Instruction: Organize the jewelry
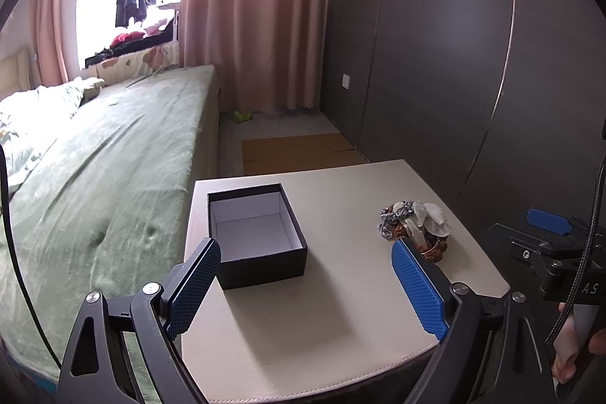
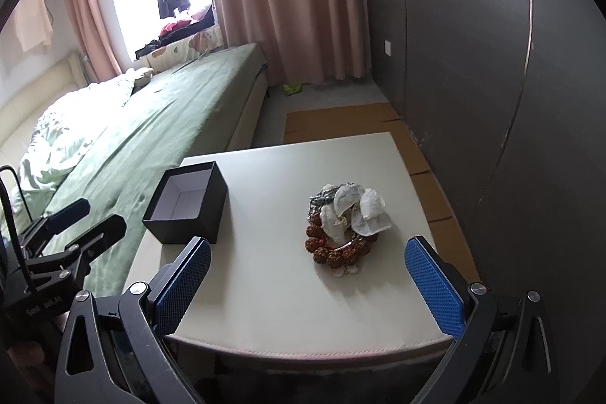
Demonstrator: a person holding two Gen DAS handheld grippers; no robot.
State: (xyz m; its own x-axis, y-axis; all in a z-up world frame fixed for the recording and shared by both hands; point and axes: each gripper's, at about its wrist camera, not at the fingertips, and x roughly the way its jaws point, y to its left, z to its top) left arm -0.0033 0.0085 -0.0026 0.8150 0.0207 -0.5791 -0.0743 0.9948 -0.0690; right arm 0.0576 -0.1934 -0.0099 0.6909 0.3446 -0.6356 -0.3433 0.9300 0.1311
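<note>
An open black box [image 1: 257, 233] [image 2: 187, 201] with a white, empty inside stands on the left of a cream table [image 1: 322, 320] [image 2: 288, 290]. On the right lies a jewelry pile [image 1: 414, 224] [image 2: 346, 220]: brown bead bracelet, silvery chain, pale shell-like pieces. My left gripper [image 1: 306, 267] is open above the table's near part, its left finger beside the box. My right gripper [image 2: 308, 267] is open, just short of the pile, holding nothing. The right gripper's body [image 1: 549, 245] shows at the left wrist view's right edge, the left gripper's body [image 2: 64, 245] at the other view's left.
A bed with a green cover [image 1: 106, 169] [image 2: 163, 116] runs along the table's left side. A dark wardrobe wall [image 1: 454, 63] [image 2: 473, 44] stands on the right. Flat cardboard [image 1: 299, 152] [image 2: 341, 120] lies on the floor beyond the table, before pink curtains [image 1: 257, 6].
</note>
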